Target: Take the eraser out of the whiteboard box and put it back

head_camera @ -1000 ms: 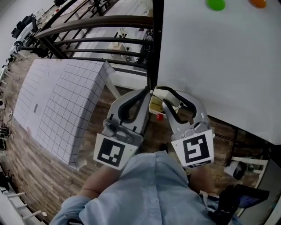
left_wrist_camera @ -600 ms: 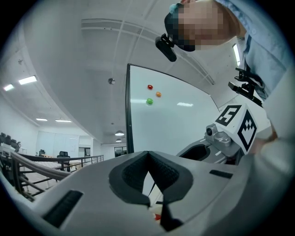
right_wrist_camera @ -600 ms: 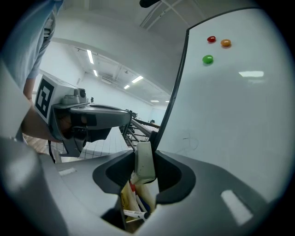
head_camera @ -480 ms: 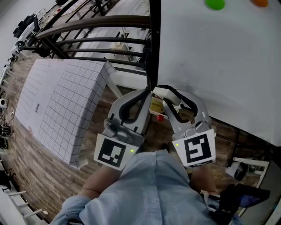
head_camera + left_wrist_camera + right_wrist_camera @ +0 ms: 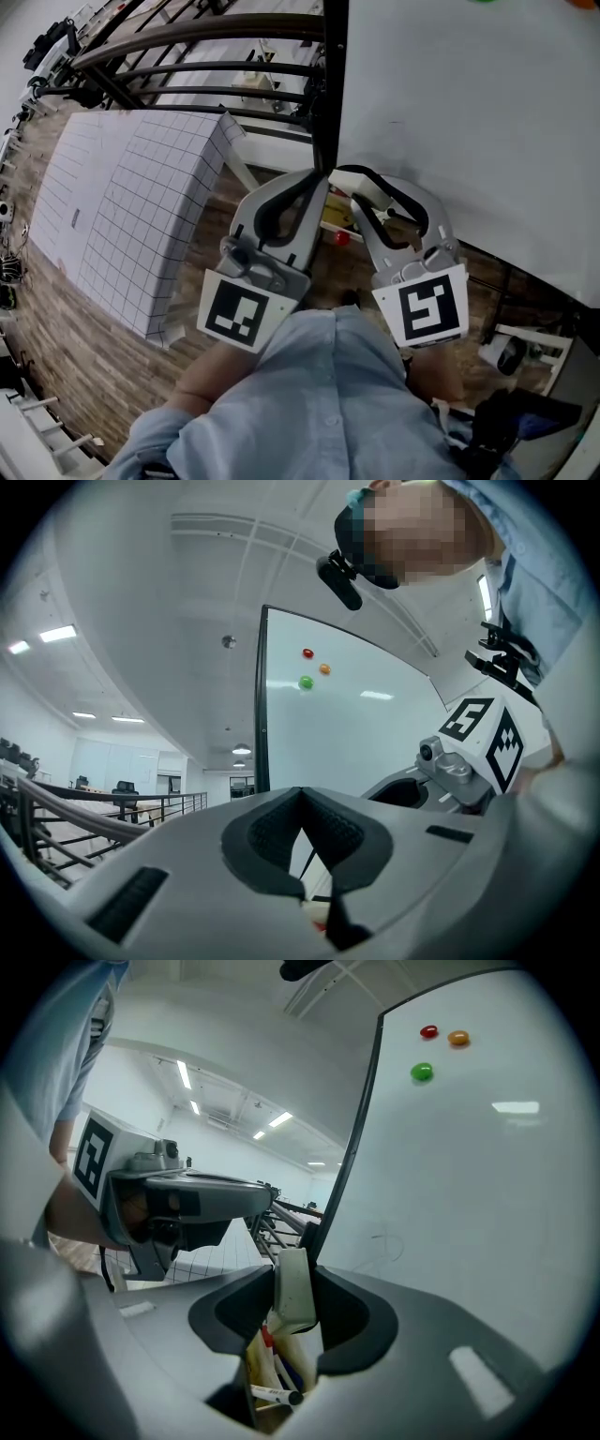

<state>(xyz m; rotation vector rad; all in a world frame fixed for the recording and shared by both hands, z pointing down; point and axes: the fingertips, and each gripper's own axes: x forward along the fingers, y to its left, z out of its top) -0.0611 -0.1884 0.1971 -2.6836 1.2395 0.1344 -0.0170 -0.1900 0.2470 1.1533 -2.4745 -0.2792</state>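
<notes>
My right gripper (image 5: 296, 1290) is shut on the white eraser (image 5: 294, 1279), which stands upright between its pads. It hangs just above the open whiteboard box (image 5: 255, 1365), where several markers lie. In the head view the yellowish box (image 5: 335, 217) sits at the whiteboard's lower left corner, below the right gripper (image 5: 341, 180); the eraser is hidden there. My left gripper (image 5: 317, 184) is beside it on the left. Its jaws (image 5: 300, 797) meet at the tips with nothing between them.
The whiteboard (image 5: 469, 122) fills the right side, with red (image 5: 428, 1032), orange (image 5: 458, 1039) and green (image 5: 422, 1072) magnets high on it. A gridded white panel (image 5: 131, 216) lies on the left over the wood floor. Dark railings (image 5: 206, 66) run behind.
Both grippers keep their place and their grip. Only the head view has shifted a little, so the magnets have slid out at its top edge.
</notes>
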